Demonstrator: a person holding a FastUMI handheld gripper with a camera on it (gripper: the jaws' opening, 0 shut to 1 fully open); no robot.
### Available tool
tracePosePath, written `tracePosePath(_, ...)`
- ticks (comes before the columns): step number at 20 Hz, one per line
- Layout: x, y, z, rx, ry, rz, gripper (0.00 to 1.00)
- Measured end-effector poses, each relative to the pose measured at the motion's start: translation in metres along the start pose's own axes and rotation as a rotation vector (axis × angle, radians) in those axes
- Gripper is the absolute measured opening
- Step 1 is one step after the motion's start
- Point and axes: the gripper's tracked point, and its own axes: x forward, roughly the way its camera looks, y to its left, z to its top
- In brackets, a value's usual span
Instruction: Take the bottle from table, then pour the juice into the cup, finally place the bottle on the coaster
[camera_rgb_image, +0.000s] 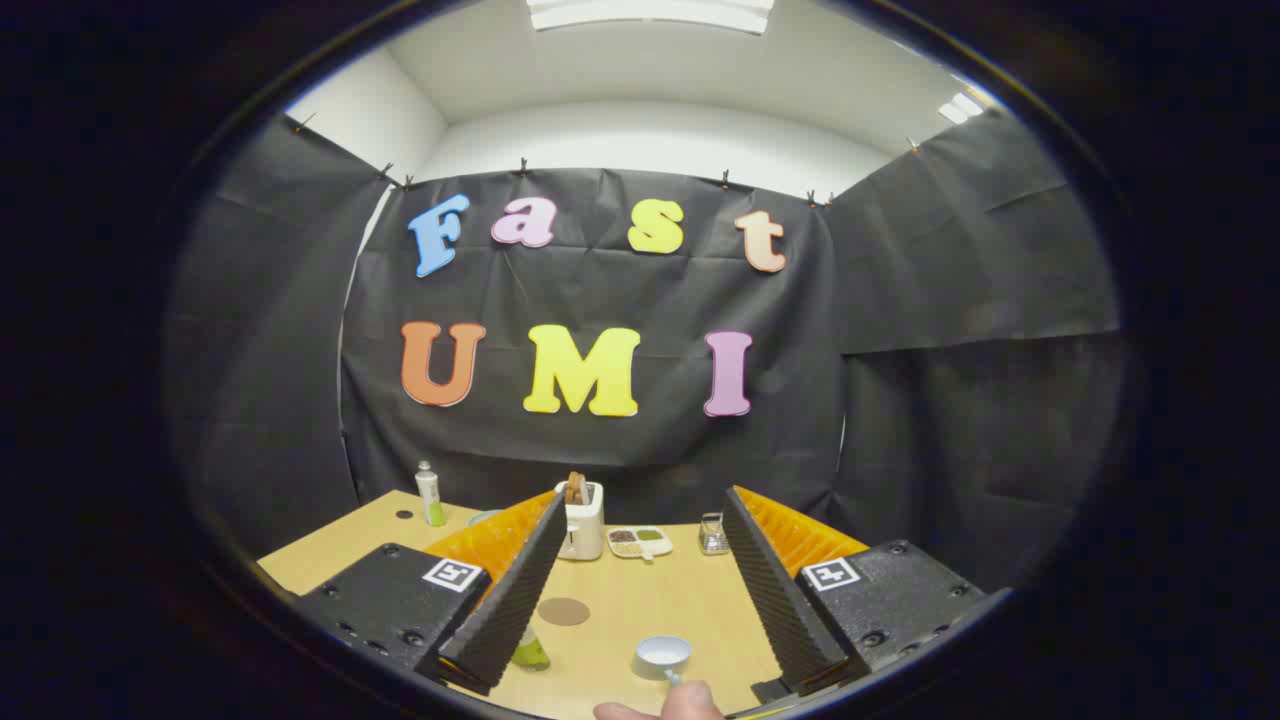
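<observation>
My gripper (645, 498) is open wide above the wooden table (640, 600), nothing between its fingers. A bottle of yellow-green juice (531, 653) stands low beside my left finger (510, 600), which hides most of it. Just ahead of that bottle a round brown coaster (564, 611) lies flat on the table. A small pale cup (662, 656) sits between the fingers near their base, and a person's hand (665, 706) touches its handle. Another green bottle with a white cap (430, 494) stands upright at the table's far left.
Beyond the fingertips, along the booth's back wall, stand a white toaster (582, 522) with bread in it, a small divided dish (640, 541) and a little wire holder (713, 534). A dark dot (404, 514) marks the table near the far bottle.
</observation>
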Motion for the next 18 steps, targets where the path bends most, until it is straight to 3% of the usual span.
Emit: tracePosePath(18, -0.010, 0.022, -0.030, 0.009, 0.072, 0.085, 1.00)
